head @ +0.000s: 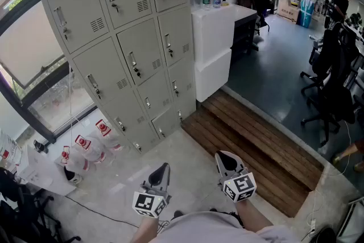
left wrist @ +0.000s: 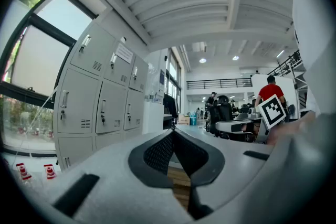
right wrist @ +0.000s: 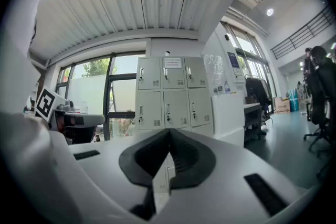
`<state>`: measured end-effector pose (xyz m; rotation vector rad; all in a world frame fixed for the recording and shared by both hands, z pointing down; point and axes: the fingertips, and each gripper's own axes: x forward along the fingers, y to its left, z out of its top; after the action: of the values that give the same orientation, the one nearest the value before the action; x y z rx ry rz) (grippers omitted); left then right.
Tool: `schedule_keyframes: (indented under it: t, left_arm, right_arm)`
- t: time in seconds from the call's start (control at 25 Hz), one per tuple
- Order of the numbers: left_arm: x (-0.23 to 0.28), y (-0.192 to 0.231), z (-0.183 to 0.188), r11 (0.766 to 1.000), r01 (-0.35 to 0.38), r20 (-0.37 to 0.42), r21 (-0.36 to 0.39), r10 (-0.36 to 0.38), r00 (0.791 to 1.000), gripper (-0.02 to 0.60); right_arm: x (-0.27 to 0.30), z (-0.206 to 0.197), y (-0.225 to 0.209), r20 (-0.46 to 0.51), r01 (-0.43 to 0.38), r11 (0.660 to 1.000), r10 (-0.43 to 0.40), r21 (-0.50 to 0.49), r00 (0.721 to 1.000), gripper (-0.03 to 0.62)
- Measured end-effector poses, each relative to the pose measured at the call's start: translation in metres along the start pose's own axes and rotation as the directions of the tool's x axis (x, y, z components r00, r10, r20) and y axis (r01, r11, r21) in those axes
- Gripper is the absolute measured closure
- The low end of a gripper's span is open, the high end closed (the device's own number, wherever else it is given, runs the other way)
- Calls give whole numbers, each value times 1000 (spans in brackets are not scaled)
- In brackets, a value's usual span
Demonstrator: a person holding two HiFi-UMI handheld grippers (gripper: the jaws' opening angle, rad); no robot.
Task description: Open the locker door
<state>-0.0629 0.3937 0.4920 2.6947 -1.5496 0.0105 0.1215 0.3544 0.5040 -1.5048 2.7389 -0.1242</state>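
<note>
Locker doors [head: 140, 51], upper left of frame, all look shut, so task's not begun: left hand-held gripper [head: 162, 169] & right hand-held gripper [head: 226, 157], both w/ jaws together & empty, hang bottom centre, well apart from them.

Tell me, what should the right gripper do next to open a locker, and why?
Probably step closer and raise the right gripper toward a locker handle, opening its jaws. The doors look closed, the gripper sits low, far from them, jaws shut on nothing.
</note>
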Motion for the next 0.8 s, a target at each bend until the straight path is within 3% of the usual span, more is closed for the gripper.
schedule_keyframes:
  t: [0.4,0.8]
  left_arm:
    - [5,3,5,999,-26,17,-33,27,999,574]
    - [17,-5,4,999,-45,1,-4,45,999,574]
  right_arm:
    - [1,1,-6,-10,-5,1000,6,2,1000,582]
    - [0,6,-16,9,-40,999,40,18,999,582]
